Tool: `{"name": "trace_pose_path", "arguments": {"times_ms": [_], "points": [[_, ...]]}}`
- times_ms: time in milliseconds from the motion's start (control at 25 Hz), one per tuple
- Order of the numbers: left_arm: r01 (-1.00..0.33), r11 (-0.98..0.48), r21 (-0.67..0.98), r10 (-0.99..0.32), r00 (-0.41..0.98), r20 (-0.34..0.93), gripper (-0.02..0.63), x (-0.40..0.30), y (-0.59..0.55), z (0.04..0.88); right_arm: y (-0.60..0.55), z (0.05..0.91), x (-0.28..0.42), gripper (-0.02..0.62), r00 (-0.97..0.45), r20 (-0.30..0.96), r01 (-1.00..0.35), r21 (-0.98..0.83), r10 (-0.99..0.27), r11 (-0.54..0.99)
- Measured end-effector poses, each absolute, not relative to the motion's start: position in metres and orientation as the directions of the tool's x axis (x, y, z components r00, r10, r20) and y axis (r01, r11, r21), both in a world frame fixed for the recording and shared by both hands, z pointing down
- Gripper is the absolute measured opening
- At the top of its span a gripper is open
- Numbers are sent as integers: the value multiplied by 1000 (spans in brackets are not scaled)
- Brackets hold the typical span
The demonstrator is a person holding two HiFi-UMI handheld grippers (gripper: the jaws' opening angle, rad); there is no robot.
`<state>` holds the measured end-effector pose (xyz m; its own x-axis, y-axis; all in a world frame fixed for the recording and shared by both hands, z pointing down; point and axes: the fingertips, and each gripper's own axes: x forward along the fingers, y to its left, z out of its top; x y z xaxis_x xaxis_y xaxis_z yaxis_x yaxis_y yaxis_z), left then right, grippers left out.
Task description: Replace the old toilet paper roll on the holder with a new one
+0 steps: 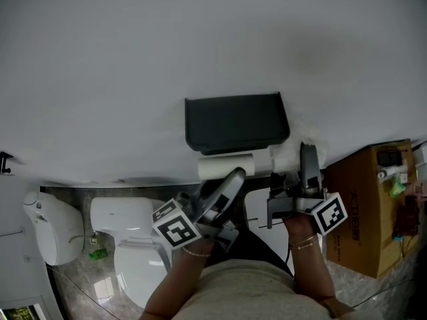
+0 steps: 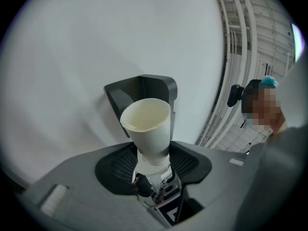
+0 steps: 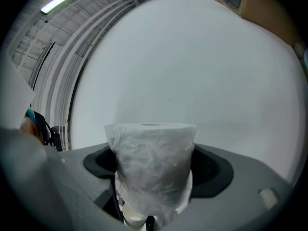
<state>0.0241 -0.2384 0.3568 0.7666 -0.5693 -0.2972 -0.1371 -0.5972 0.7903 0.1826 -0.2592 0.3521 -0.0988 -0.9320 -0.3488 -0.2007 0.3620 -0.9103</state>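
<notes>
Closest in, the person's left forearm (image 1: 179, 282) and right forearm (image 1: 312, 267) reach up towards the wall. The left gripper (image 2: 153, 171) is clamped on the lower end of a bare cardboard tube (image 2: 147, 126), the used-up roll. Its far end is open with nothing through it, so I'd judge it is off the holder. The right gripper (image 3: 153, 201) is closed around the new roll (image 3: 151, 160), which is still in its thin plastic wrap. Just beyond both is the dark holder (image 1: 235, 122), fixed to the pale wall (image 1: 200, 39), with the tube just beneath it and the new roll by its lower right corner. So removal looks done. Setting the tube aside, unwrapping the new roll and fitting it are left.
</notes>
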Motion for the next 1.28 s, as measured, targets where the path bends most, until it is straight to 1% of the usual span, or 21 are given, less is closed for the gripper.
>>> {"name": "trace_pose_path", "arguments": {"times_ms": [200,680,960,1280], "points": [[-142,-595,791,-581,756,-301,210,-2,-235,358,-257,354,156,434,-111,-340,-193,-914,-934,356],[-170,-587,791,-609,737,-294,210,-4,-233,359,-261,363,156,434,-124,-324,-160,-926,-938,341],[-187,-577,795,-628,723,-286,210,-4,-234,362,-261,368,157,434,-115,-327,-110,-934,-938,340],[-200,-562,802,-642,717,-272,210,-4,-234,364,-262,369,146,434,-159,-327,-93,-935,-932,344]]}}
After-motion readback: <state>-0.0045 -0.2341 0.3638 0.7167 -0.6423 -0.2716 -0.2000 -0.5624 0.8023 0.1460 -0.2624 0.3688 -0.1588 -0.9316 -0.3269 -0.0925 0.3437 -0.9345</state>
